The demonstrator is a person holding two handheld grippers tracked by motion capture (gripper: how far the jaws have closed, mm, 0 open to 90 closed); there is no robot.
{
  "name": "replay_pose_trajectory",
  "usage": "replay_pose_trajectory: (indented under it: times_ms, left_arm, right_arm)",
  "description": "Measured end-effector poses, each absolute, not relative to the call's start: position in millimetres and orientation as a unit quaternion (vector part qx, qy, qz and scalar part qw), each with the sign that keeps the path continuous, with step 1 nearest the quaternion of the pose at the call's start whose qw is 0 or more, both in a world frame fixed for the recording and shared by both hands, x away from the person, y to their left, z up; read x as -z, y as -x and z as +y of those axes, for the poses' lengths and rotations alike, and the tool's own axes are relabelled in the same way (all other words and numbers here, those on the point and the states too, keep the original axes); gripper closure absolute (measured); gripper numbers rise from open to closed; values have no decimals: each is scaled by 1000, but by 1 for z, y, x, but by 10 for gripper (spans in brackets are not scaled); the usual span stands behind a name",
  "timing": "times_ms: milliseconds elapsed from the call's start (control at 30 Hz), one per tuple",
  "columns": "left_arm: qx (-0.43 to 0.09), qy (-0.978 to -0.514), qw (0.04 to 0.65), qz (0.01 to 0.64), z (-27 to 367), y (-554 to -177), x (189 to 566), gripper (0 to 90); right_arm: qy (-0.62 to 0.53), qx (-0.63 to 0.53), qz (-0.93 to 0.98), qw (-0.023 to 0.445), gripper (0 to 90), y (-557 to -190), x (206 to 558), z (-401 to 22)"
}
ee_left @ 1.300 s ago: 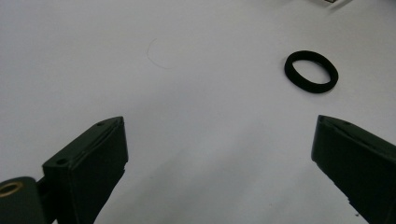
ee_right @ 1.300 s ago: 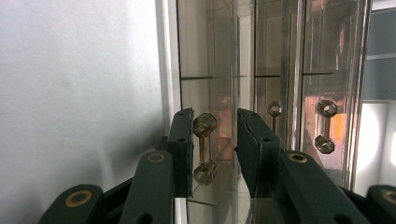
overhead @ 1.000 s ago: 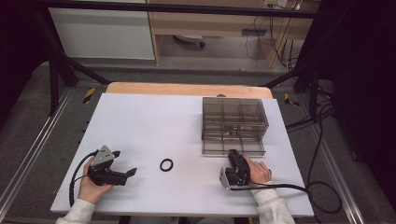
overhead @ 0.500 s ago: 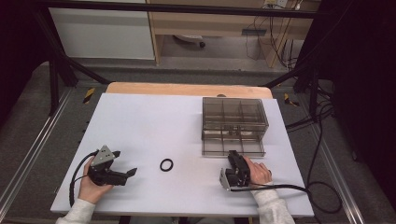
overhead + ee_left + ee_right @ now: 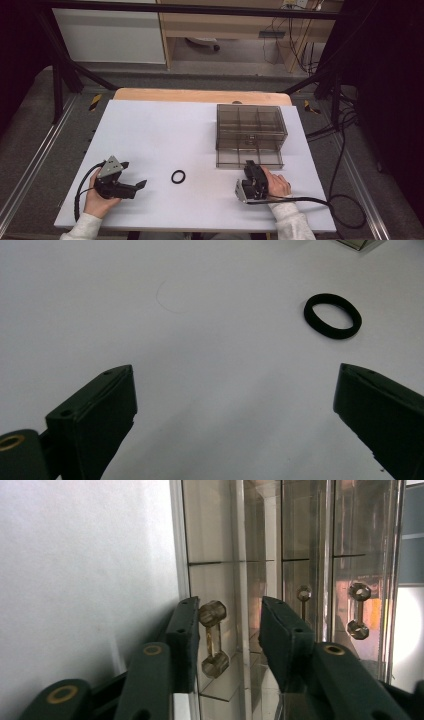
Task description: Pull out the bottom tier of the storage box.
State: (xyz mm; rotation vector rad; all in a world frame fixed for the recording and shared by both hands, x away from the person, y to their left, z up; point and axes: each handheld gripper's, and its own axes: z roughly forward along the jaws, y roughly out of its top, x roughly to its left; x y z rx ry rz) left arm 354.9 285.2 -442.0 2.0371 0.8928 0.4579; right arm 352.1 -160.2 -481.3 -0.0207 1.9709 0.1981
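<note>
Claw work comes first at the drawer box: the right claw point(image 5: 227, 630) lies on its side at the front of the clear drawer box point(image 5: 251, 131), its jaws set narrowly either side of a small drawer handle point(image 5: 214, 638). They have just been opening, and the handle sits between them with a gap on the far side, so nothing is gripped.

Going from large to small: the white worktop point(image 5: 165, 130) carries the box near its right edge, with the box's lower drawer drawn slightly out toward the person. A black ring point(image 5: 178, 176) lies flat on the worktop, well apart from the box and just ahead of the left claw point(image 5: 136, 186). That claw has its jaws spread wide and empty, aimed roughly at the ring.

The step in hand looks like freeing the handle. To do it well, I would widen the jaws until both pads clear the knobbed ends, then draw straight back along the handle's axis so the drawer is not dragged or the light box shifted. The left claw should approach the ring low and square.
</note>
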Motion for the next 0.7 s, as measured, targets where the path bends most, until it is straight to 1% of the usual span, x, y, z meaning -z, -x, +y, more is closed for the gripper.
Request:
replay_pose_trajectory:
  times_ms: [267,333,567,700]
  left_arm:
    - [-182,-814,421,356,285,-355,442,34]
    - [-181,-814,421,356,285,-355,442,35]
    - [-181,-814,421,356,285,-355,442,34]
    - [-181,-815,421,356,285,-355,442,34]
  right_arm:
    - [-16,-103,837,537,481,-353,475,-162]
    - [-22,-114,839,532,441,-352,472,-163]
    - [-52,-156,851,499,333,-352,465,-164]
    - [-64,-177,853,486,304,-352,462,-165]
